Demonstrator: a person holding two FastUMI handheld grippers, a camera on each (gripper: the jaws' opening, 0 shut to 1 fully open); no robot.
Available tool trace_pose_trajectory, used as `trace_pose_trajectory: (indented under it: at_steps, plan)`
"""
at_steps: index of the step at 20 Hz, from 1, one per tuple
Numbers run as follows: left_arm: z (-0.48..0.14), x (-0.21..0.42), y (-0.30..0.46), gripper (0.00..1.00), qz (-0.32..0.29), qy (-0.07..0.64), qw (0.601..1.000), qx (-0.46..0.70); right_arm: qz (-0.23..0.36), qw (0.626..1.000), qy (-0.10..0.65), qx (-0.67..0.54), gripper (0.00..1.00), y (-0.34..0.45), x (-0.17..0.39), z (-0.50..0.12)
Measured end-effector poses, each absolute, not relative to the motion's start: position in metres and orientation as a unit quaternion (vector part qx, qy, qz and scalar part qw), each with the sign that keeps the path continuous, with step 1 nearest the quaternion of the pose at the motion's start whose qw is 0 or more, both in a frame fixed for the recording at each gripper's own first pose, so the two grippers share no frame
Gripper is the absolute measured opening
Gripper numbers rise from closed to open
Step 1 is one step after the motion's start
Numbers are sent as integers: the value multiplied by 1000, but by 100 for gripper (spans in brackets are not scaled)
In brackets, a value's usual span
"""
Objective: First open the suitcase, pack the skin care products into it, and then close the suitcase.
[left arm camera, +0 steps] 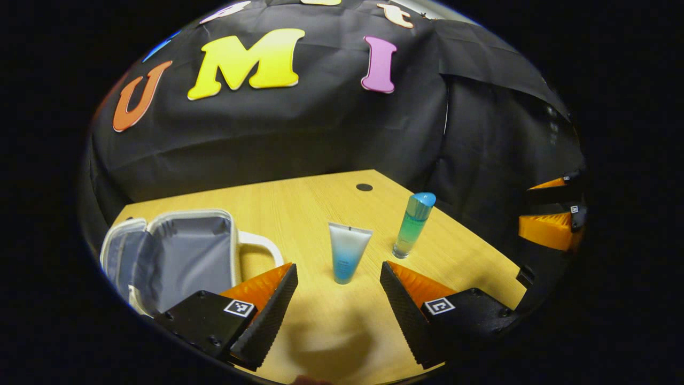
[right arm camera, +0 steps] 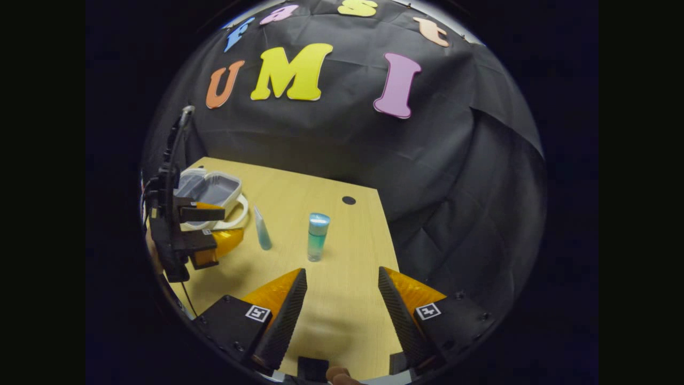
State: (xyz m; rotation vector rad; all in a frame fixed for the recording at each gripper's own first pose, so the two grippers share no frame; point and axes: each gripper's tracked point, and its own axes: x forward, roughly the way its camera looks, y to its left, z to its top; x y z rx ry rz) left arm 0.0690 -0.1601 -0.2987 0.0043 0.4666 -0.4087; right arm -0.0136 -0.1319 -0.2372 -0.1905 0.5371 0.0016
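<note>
No legible text on any item. Tube (left arm camera: pixel 348 251): small dark mark low on its face, too small to read. Bottle (left arm camera: pixel 413 224): no print discernible. Square black-and-white coded markers sit on the finger mounts of the left hand-held gripper (left arm camera: pixel 339 299) and the right hand-held gripper (right arm camera: pixel 342 305); these are patterns, not readable characters. Suitcase (left arm camera: pixel 176 256): no visible label.

Dim booth, warm light falling from above onto the bench (left arm camera: pixel 320 214), which glows yellow while the black cloth wall (left arm camera: pixel 320 133) swallows nearly everything. A soft shadow pools on the wood between the fingers (left arm camera: pixel 278 315) in the left gripper view. Strong fisheye bending curves the bench edges. Focus is fair centrally, softer toward the rim; no harsh glare.
</note>
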Motion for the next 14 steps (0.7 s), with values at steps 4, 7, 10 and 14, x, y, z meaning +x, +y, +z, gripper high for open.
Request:
trace_pose_trajectory:
  at_steps: [4, 7, 10, 14]
  plan:
    - [-327, 99, -173, 99, -170, 237, 956, -14, 10, 955, 284, -90, 80, -146, -3, -266]
    - [-333, 124, -173, 99, -142, 223, 964, -15, 21, 954, 286, -89, 79, -149, 11, -282]
    - [-335, 140, -182, 91, -135, 208, 969, -4, 29, 956, 283, -79, 79, -146, 36, -289]
    - [-354, 147, -194, 68, -124, 222, 967, 24, 37, 962, 266, -60, 80, -138, 68, -290]
